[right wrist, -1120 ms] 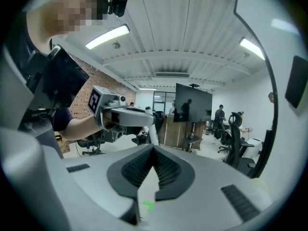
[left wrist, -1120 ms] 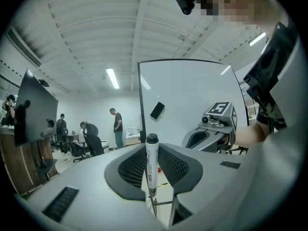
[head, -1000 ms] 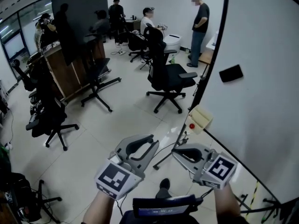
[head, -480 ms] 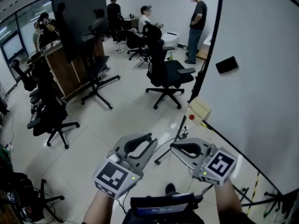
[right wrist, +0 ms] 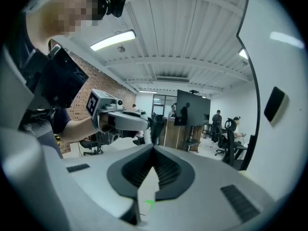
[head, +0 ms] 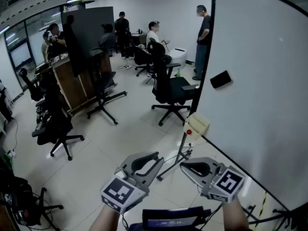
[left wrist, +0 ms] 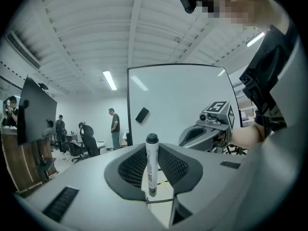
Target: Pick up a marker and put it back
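Observation:
A white marker (left wrist: pixel 152 170) with a black cap stands upright between the jaws of my left gripper (left wrist: pixel 152 148), which is shut on its barrel. In the head view the left gripper (head: pixel 157 156) is low in the middle and the marker itself cannot be made out. Beside it to the right is my right gripper (head: pixel 183 166), also seen in its own view (right wrist: pixel 153 147), with its jaw tips together and nothing between them. Both grippers are held in the air, short of the whiteboard (head: pixel 262 90) on the right.
A black eraser (head: pixel 220 79) sticks to the whiteboard, and a small tray (head: pixel 198 124) with a red item sits at its lower corner. The board's stand leg (head: pixel 178 158) reaches onto the floor. Office chairs (head: pixel 169 88), a wooden counter (head: pixel 72 83) and several people (head: pixel 204 30) are farther back.
The view has swung so the whiteboard's edge and the eraser sit further left. Both grippers keep nearly the same place and the same jaw positions.

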